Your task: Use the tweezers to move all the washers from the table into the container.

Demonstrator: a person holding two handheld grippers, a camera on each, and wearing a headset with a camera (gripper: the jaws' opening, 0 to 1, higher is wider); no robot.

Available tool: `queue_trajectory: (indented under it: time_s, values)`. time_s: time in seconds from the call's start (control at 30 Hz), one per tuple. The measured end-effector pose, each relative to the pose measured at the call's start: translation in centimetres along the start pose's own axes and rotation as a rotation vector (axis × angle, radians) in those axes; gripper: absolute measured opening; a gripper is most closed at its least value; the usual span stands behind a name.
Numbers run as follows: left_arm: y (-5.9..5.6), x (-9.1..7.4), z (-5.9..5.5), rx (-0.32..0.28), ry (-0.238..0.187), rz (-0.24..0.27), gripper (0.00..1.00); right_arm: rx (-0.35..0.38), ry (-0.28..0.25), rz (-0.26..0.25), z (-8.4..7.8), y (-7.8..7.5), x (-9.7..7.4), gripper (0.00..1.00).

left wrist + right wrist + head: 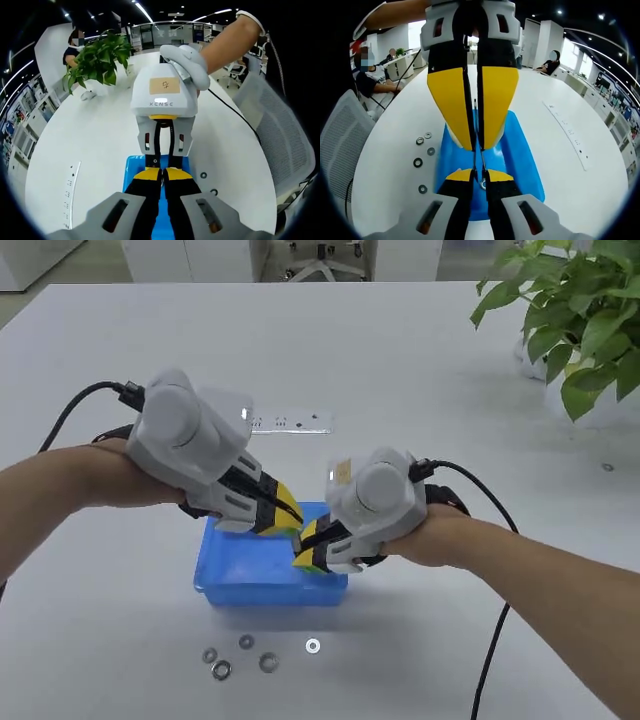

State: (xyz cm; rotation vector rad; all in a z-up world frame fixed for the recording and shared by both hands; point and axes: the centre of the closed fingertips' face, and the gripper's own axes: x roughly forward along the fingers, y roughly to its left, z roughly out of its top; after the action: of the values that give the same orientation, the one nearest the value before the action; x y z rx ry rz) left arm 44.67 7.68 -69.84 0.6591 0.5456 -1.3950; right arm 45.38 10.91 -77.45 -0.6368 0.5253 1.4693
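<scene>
Right tool (479,173): clenched on the tweezers (476,125), which run up out of its yellow tips; you hold it low over the container, tips pointed down and left in the head view
Left tool (163,173): facing your right tool nose to nose over the container, jaws drawn almost together; the thin stem of the tweezers sits in the narrow gap between them, and you cannot tell whether it is pinched there
Tweezers: slim and dark, spanning between the two sets of yellow tips, above the container's floor
Container (255,587): shallow blue tray on the desk, directly under both tools
Washers (221,670): four in a loose cluster on the desk on your side of the container, apart from its wall
Fifth washer (313,645): alone on the desk, just to the right of the cluster
Desk (400,360): wide, white
Power strip (290,423): white, flat on the desk beyond the container
Plant (580,320): green leaves at the far right corner of the desk
</scene>
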Motion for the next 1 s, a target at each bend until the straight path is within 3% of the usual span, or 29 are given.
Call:
queue_trajectory:
  time_s: [0.43, 1.0]
  values:
    - [-0.6, -1.6, 1.9, 0.000, -0.021, 0.014, 0.06, -0.029, -0.019, -0.044, 1.6, 0.4, -1.9, 0.11]
    - [-2.6, -3.2, 3.6, 0.026, -0.041, 0.012, 0.06, -0.028, -0.046, -0.097, 2.9, 2.2, -4.0, 0.11]
